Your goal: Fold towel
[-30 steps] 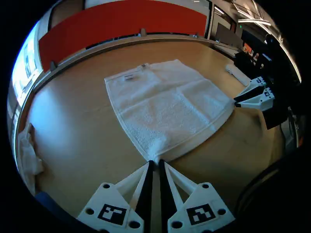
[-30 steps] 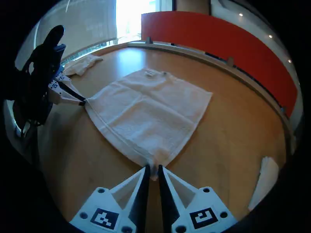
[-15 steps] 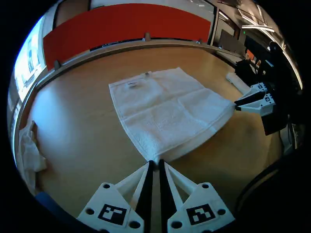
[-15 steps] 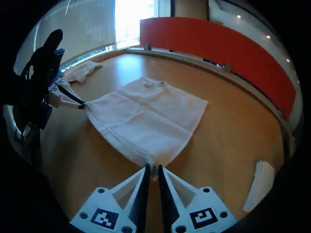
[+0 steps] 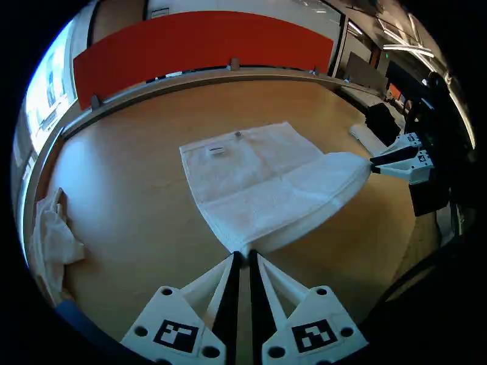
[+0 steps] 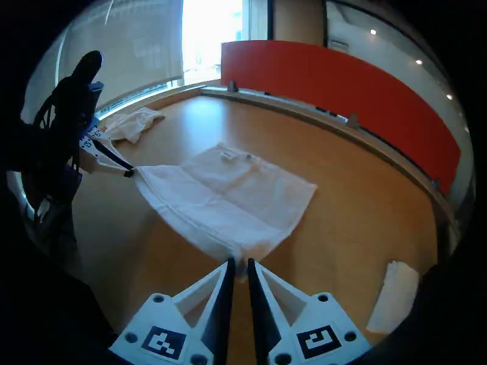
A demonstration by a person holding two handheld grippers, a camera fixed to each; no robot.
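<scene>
Table: a broad wooden top with a raised rim along its far edge. It sits lower and farther off in both views than a second ago.
Red panel: stands upright behind the far rim, unchanged.
Towel: white, spread near the middle of the table. A second ago it lay flat. Now its near edge is raised off the wood and sags between its two held corners, while the far half still rests on the table.
Left gripper: fingers pressed together on the towel's near-left corner, pinching it as before, but higher. In the right gripper view it holds that corner clear of the table.
Right gripper: fingers likewise clamped on the other near corner. In the left gripper view the cloth rises to its tips, where earlier it lay level.
Crumpled cloth: white, lying at the table's edge on the left gripper's side, well apart from the towel and not moved.
Folded cloth: small and white, lying at the opposite edge, also unmoved.
Tag: a small label on the towel's far part, still flat.
</scene>
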